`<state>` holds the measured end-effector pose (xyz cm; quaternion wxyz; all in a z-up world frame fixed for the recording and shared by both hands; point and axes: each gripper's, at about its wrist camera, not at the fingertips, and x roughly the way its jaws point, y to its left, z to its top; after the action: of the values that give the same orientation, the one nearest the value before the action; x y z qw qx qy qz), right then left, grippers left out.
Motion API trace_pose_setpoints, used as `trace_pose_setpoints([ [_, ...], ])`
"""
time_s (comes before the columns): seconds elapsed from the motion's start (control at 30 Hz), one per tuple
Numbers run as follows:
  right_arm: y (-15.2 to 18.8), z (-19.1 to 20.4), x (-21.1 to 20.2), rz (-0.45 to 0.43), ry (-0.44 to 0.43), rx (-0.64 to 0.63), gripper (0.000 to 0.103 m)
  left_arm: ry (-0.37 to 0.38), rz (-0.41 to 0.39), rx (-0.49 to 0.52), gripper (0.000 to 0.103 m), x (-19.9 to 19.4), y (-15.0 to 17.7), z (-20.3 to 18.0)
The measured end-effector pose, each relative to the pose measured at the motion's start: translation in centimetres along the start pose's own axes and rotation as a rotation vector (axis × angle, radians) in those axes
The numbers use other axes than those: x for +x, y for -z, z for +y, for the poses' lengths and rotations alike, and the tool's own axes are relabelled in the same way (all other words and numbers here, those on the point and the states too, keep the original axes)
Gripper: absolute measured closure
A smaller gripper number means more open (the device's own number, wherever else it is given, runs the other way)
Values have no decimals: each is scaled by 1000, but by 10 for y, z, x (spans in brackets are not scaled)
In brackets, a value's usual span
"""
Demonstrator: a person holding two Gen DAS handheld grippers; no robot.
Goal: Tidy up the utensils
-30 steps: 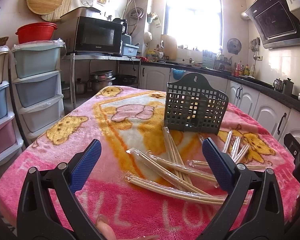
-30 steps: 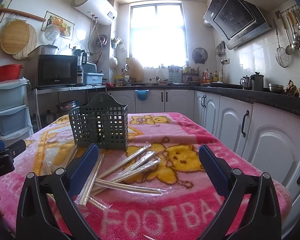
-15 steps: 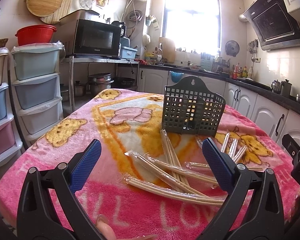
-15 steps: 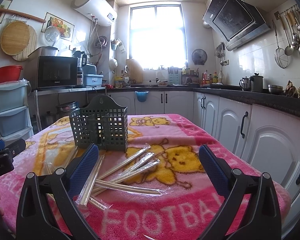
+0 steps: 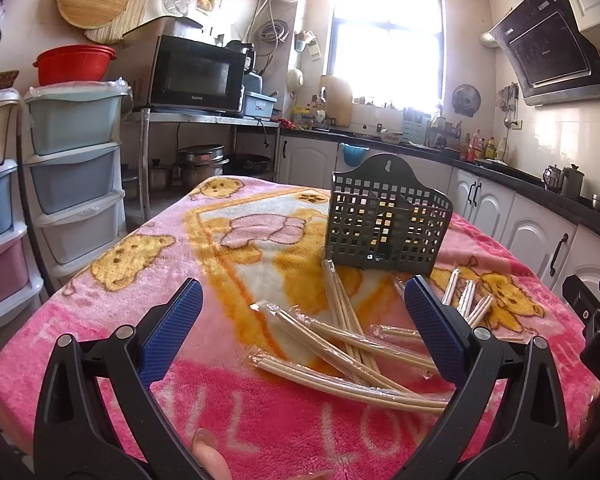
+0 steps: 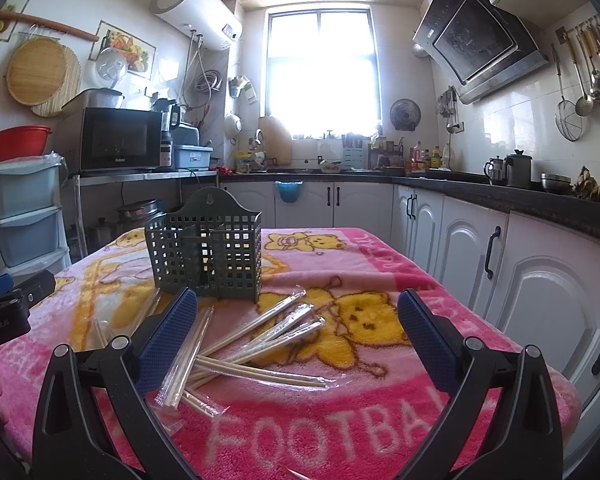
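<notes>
A dark green perforated utensil holder (image 5: 388, 222) stands upright on the pink blanket-covered table (image 5: 140, 280); it also shows in the right wrist view (image 6: 206, 254). Several plastic-wrapped pairs of chopsticks (image 5: 340, 344) lie scattered in front of it, also in the right wrist view (image 6: 260, 336). My left gripper (image 5: 304, 332) is open and empty, hovering above the near chopsticks. My right gripper (image 6: 296, 340) is open and empty, above the chopsticks on its side. The right gripper's body shows at the left view's right edge (image 5: 596, 320).
Stacked plastic drawers (image 5: 72, 184) stand left of the table. A microwave (image 5: 196, 74) sits on a metal shelf behind. White cabinets (image 6: 540, 280) and a dark counter run along the right, close to the table edge.
The left wrist view has shifted slightly, with the holder and chopsticks sitting a little lower and left in frame. The right view is nearly unchanged. Both grippers stay open.
</notes>
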<state>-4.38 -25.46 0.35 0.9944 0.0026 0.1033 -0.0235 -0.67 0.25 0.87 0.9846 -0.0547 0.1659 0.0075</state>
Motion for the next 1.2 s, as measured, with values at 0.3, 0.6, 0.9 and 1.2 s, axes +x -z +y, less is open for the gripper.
trace_pose_setpoints([
  [0.3, -5, 16, 22, 78, -89, -57, 6, -16, 89, -61, 10, 17, 3, 24],
  [0.6, -9, 40, 67, 246, -182, -81, 6, 69, 164, -110, 10, 36, -2, 60],
  [0.9, -14, 59, 124, 447, -238, -140, 6, 139, 365, -216, 10, 89, -9, 90],
  [1.2, -11, 72, 189, 636, -278, -189, 22, 242, 574, -293, 35, 135, -1, 93],
])
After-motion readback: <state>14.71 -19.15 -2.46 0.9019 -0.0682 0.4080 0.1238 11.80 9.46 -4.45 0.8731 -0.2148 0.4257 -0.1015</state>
